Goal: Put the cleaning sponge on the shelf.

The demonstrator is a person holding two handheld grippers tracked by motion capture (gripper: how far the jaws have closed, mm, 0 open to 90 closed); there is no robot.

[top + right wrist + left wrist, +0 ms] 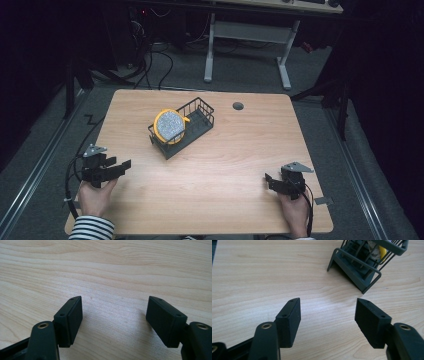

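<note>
1. Round plate (pixel 169 125), yellow at the rim, speckled grey and white on its face.
2. Standing up on its edge inside the dark wire rack (pixel 200 121), at the rack's near-left end, leaning a little.
3. Rack made of thin dark bars with a flat base, sitting slantwise on the wooden table (pixel 225 165), a bit toward 11 o'clock from the table's middle.
4. In the left gripper view, a corner of the same rack (pixel 359 265) up at 1 o'clock, with a bit of yellow plate (pixel 382 251) peeking through the bars.
5. Left gripper (pixel 120 165) down at 8 o'clock on the table, near the left edge, pointing at about 2 o'clock toward the rack, well apart from it.
6. Its jaws spread wide, nothing between them, just bare wood; touching nothing.
7. Right gripper (pixel 268 180) down at 4 o'clock on the table, near the front right corner, well apart from the rack and the plate.
8. Its jaws also spread wide, holding nothing, bare wood between the black pads (pixel 72 317).
9. A hand behind each gripper, a striped sleeve (pixel 91 228) on the left arm.
10. Small dark round hole (pixel 238 106) in the table at 1 o'clock, near the far edge.
</note>
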